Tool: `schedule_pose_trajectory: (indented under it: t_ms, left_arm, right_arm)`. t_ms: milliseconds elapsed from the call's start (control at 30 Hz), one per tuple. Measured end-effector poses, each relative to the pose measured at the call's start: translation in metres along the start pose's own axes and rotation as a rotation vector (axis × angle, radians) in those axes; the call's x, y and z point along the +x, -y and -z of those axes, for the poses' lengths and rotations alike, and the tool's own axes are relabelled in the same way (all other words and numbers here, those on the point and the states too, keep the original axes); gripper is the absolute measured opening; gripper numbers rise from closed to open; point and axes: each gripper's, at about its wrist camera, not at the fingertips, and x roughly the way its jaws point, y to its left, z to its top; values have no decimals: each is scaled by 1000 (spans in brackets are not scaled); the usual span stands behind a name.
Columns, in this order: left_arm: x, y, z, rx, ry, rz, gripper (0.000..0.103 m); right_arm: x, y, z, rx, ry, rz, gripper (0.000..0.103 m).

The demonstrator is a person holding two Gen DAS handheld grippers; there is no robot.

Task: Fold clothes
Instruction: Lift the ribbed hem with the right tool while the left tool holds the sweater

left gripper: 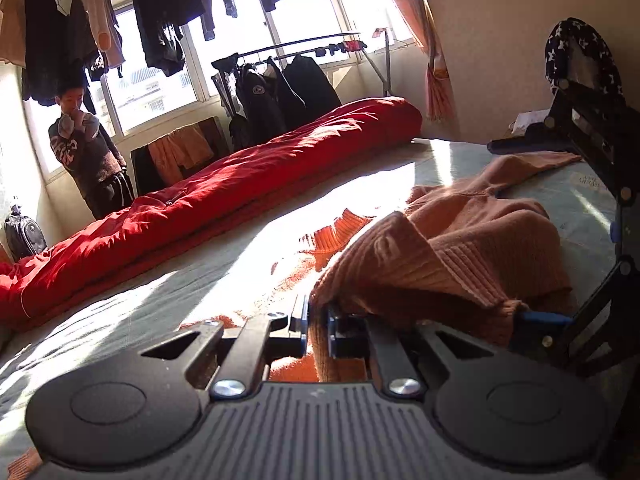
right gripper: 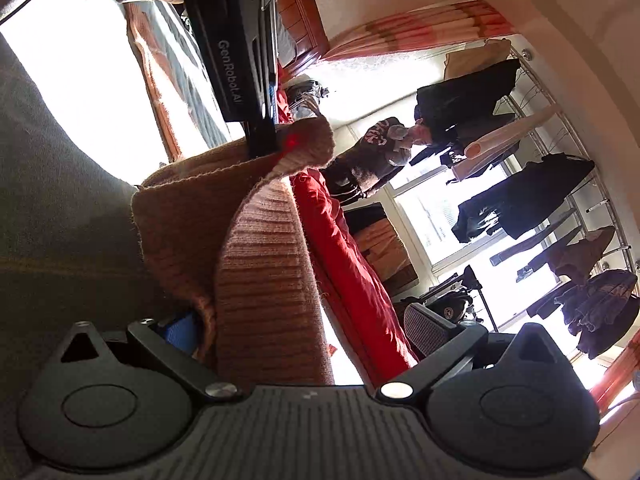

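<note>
Left wrist view shows, at the far left, a person [left gripper: 86, 148] standing by the bright window, with dark clothes [left gripper: 164, 12] hanging on a rail above. Next comes a long red quilted duvet [left gripper: 224, 192], rolled along the far side of the pale green bed sheet [left gripper: 120, 312]. At the middle bottom, the left gripper [left gripper: 318, 320] has its jaws pressed nearly together, pinching a ribbed edge of the orange-brown knitted sweater [left gripper: 460, 232]. The sweater lies crumpled on the sheet, mostly to the right of the middle, and one sleeve stretches toward the far right. At the right edge the right gripper [left gripper: 532, 318] reaches in, and the ribbed hem of the sweater covers its blue tip.

Right wrist view is turned on its side. On the left is the bed sheet in shadow, then the ribbed hem of the sweater, which runs between the two fingers of the right gripper. The blue pad [right gripper: 180, 330] touches the knit on the left; the other finger stands well apart on the right, so the jaws are spread. Near the upper middle, the left gripper clamps the far corner of the hem.
</note>
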Motion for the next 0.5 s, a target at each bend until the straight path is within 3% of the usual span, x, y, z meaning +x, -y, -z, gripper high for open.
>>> schedule_pose_trajectory:
  t_ms: [133,200,300,367,433,500]
  left_arm:
    - [-2,2,5,-16,-16,-7,10]
    - [-5,3,6,-8,-23,-24,10]
    - [-12,1,10,1,-28,-50,10]
    - [-16,0,14,8,-33,-65,10]
    - [-21,3,19,26,-47,-67,11]
    - [-24,8,26,58,-69,-49,20]
  right_arm:
    - [-5,17,-2,50,31,-13,96]
    - [-3,22,-3,81,21,-79,71]
    - [11,29,-4,148,-22,-221,44]
    - [12,30,-4,190,-47,-303,4]
    - [9,29,-4,223,-62,-357,5]
    - [4,28,-4,237,-65,-379,5]
